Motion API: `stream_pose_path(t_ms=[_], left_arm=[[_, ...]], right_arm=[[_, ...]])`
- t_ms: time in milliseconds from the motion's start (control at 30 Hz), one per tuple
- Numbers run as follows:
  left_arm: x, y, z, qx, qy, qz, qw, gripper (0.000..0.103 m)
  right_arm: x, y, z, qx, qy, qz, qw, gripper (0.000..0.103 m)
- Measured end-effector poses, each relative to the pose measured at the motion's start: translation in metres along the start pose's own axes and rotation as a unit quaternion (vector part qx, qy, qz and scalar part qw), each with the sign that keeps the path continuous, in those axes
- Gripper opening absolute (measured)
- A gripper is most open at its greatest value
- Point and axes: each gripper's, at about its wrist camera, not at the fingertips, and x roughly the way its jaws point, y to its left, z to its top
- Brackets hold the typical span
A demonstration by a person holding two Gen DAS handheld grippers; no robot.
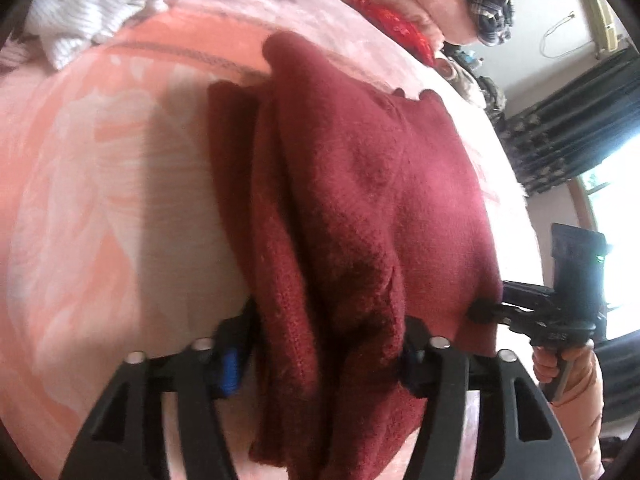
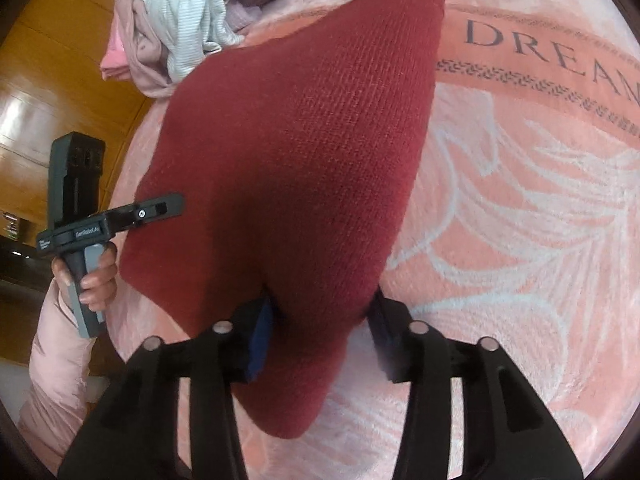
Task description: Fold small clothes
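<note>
Left wrist view: my left gripper (image 1: 326, 344) has its 2 jaws set around a thick bunched edge of the dark red knitted garment (image 1: 360, 184), pads against the cloth on both sides, so I read it as gripping that near edge at a middling width. The garment runs straight away from this gripper, its long axis along the pointing line, over the pink blanket (image 1: 100, 168); a pile of pale clothes (image 1: 84, 12) lies at the far left. At the right edge of the garment the right gripper (image 1: 486, 310), held in a hand (image 1: 548, 364), meets the cloth. Right wrist view: my right gripper (image 2: 320, 328) has its 2 jaws around another gathered part of the same near edge, pads touching the knit, likewise a hold. The garment (image 2: 304, 132) stretches away toward a far corner near the pile of pale clothes (image 2: 180, 12), with the blanket (image 2: 520, 208) to its right. The left gripper (image 2: 172, 204) sits at the cloth's left edge. I judge both grippers equally near the edge, so the coming fold carries it forward along that axis.
</note>
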Motion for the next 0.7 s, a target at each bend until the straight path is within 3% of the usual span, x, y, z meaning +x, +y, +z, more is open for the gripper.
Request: stream_pose_path(t_ms=[133,267,333,367,400,467,633,700], left_arm=[[-0.013,-0.005,0.019,0.008,-0.031,0.014,0.9994,0.075],[-0.006,0.001,0.049,-0.042,-0.043,-0.001,0.9982,0.077],[0.006,0.002,0.057,-0.055,-0.037,0.001,0.9978,0.064],[0.013,0.006,0.061,-0.060,-0.022,-0.001,0.9980,0.043],[0.015,0.010,0.061,-0.067,-0.016,-0.006,0.9976,0.034],[0.016,0.023,0.057,-0.073,-0.016,-0.019,0.9970,0.030],[0.013,0.038,0.043,-0.090,-0.022,-0.050,0.9944,0.034],[0.008,0.025,0.041,-0.058,-0.031,-0.025,0.9975,0.052]], right_arm=[[-0.013,-0.001,0.012,0.010,-0.026,-0.006,1.000,0.065],[-0.008,-0.006,0.029,0.039,-0.041,-0.015,0.998,0.065],[-0.006,-0.013,0.033,0.052,-0.043,-0.012,0.998,0.061],[-0.005,-0.015,0.033,0.054,-0.044,-0.009,0.998,0.060],[-0.005,-0.013,0.034,0.052,-0.045,-0.011,0.998,0.056],[-0.003,-0.013,0.034,0.050,-0.044,-0.013,0.998,0.053],[-0.005,-0.019,0.028,0.053,-0.041,-0.016,0.998,0.056],[-0.007,-0.019,0.030,0.056,-0.043,-0.015,0.997,0.061]])
